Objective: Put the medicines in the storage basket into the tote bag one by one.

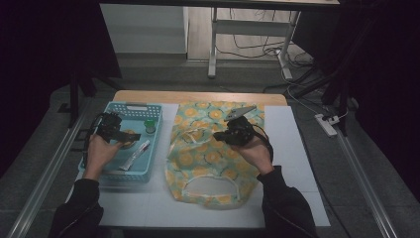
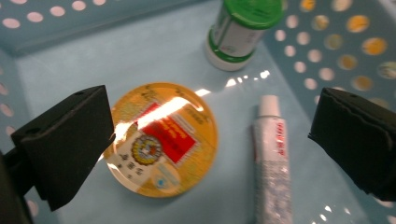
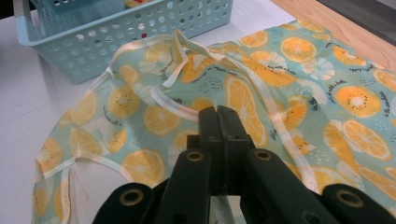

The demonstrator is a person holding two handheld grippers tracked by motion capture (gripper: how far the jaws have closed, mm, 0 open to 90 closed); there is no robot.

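One blue basket (image 1: 154, 115) is set at the surface's (image 1: 292, 148) left edge; three items are counted inside: a round tin (image 2: 161, 140), a tube (image 2: 273, 158), a green-capped jar (image 2: 238, 30). The left claw (image 2: 210, 140) is spread over the tin. The right claw (image 3: 218, 122) is pressed together, and a white strap (image 3: 170, 105) of the one orange-print bag (image 1: 198, 158) is seen passing under it; whether it is pinched cannot be told.

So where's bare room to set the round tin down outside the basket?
White mat right of the fruit-print bag is bare, as is the strip along the near edge. The basket is crowded: tin, tube, green-capped bottle.
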